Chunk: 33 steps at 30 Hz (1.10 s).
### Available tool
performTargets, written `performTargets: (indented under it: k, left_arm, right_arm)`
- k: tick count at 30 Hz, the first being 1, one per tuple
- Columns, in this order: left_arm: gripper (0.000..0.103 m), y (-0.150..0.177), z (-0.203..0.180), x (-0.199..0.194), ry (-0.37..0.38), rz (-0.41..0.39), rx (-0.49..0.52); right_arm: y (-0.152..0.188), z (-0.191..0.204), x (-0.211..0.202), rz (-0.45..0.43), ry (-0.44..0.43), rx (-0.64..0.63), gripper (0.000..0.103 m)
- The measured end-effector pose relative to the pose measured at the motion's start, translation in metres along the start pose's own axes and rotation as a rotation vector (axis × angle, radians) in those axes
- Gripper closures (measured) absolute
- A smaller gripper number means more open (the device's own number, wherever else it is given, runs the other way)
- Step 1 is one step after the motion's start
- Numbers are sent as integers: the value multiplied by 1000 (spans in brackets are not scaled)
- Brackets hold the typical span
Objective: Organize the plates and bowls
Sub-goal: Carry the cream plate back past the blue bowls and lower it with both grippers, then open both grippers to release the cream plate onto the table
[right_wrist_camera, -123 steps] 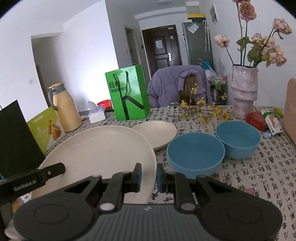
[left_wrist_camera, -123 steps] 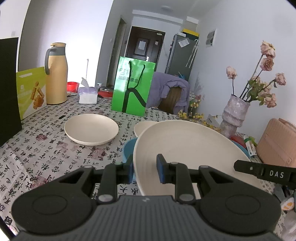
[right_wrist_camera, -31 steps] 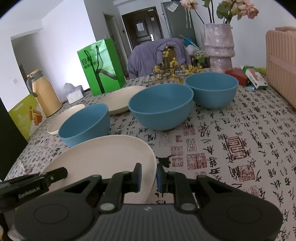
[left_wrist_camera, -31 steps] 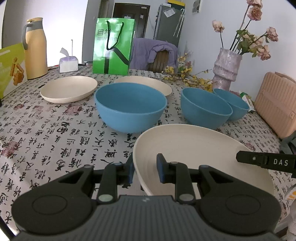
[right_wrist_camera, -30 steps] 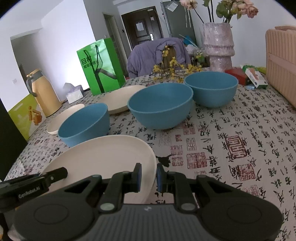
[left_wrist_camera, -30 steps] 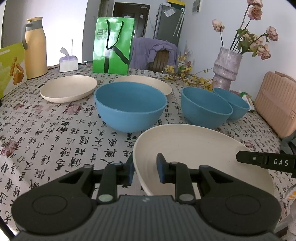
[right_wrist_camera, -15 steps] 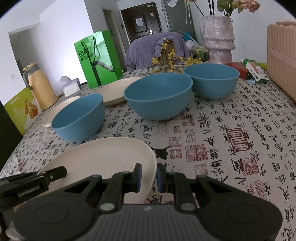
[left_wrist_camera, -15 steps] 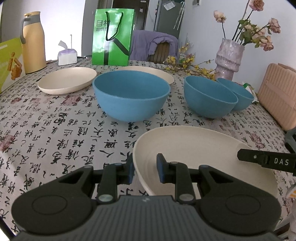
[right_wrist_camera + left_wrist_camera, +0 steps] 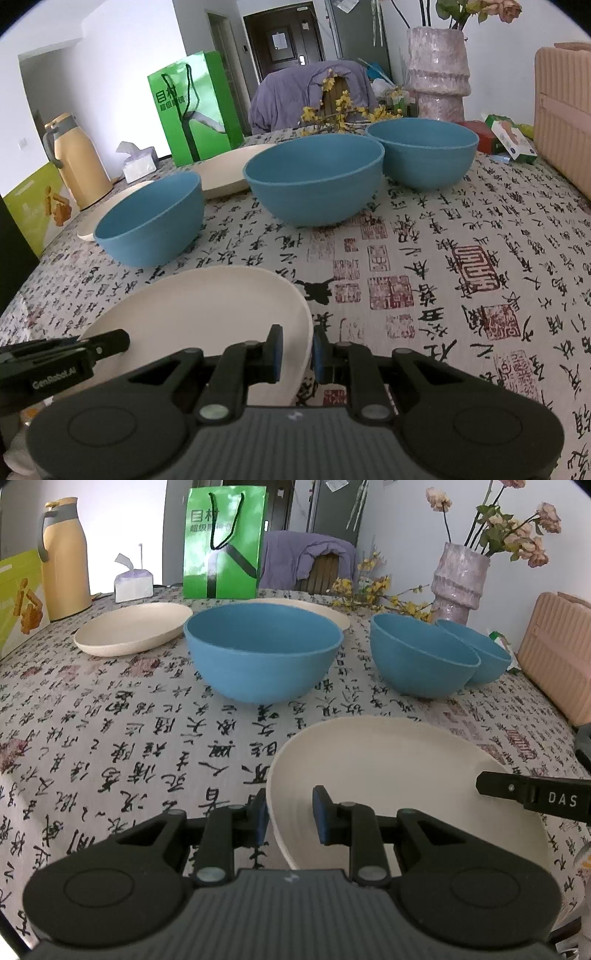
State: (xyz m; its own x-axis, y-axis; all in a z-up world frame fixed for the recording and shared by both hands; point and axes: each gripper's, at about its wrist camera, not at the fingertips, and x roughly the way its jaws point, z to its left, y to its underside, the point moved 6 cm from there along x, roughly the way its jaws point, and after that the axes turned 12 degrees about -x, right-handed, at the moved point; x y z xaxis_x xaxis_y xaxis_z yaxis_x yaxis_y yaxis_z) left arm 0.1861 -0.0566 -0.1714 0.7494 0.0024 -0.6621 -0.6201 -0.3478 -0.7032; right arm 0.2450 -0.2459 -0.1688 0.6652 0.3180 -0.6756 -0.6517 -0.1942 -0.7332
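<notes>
A large cream plate point(image 9: 399, 775) lies low over the patterned tablecloth, nearest to me; I cannot tell whether it touches the cloth. My left gripper point(image 9: 291, 818) is shut on its left rim. My right gripper point(image 9: 297, 350) is shut on the opposite rim of the same plate point(image 9: 207, 306). Three blue bowls stand behind it: a big one point(image 9: 262, 650), a second point(image 9: 421, 657) and a third point(image 9: 480, 653) partly hidden behind that. Two more cream plates point(image 9: 133, 627) point(image 9: 325, 607) rest further back.
At the back stand a green paper bag point(image 9: 221, 542), a tissue box point(image 9: 133, 581), a yellow thermos jug point(image 9: 62, 557) and a vase with flowers point(image 9: 460, 579). A pink case point(image 9: 557, 653) sits at the right edge. Bare tablecloth point(image 9: 461, 266) lies right of the held plate.
Since four seconds ago the plate has come down from a raised, tilted hold that hid the bowls to low over the cloth. In the last second both views dipped only slightly.
</notes>
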Motion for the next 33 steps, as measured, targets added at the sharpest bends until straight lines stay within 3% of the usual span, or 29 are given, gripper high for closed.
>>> performTargets:
  k: [10, 17, 19, 21, 23, 24, 26, 31, 33]
  left_arm:
    - [78, 4, -1, 2, -16, -3, 18]
    - [75, 0, 4, -5, 17, -16, -6]
    - [69, -3, 6, -9, 22, -28, -14]
    - [62, -6, 8, -15, 26, -48, -17]
    - [53, -9, 8, -23, 28, -77, -7]
    - [49, -11, 8, -26, 25, -91, -3]
    - [24, -15, 9, -33, 21, -121, -6]
    - [0, -27, 14, -51, 41, -172, -25]
    - [0, -32, 15, -57, 59, -189, -27]
  right_arm:
    - [5, -3, 4, 11, -10, 15, 87]
    - [0, -5, -6, -28, -21, 28, 81]
    - [-2, -5, -11, -46, -22, 26, 68]
    - [-5, -4, -16, -65, -15, 19, 41]
    - [-7, -2, -22, -90, -3, 3, 31]
    - [-8, -1, -24, -101, 0, -2, 27]
    - [-10, 1, -30, -117, 3, -9, 19]
    - [-19, 6, -44, -157, 24, -40, 2]
    - [-23, 8, -48, -171, 31, -53, 0]
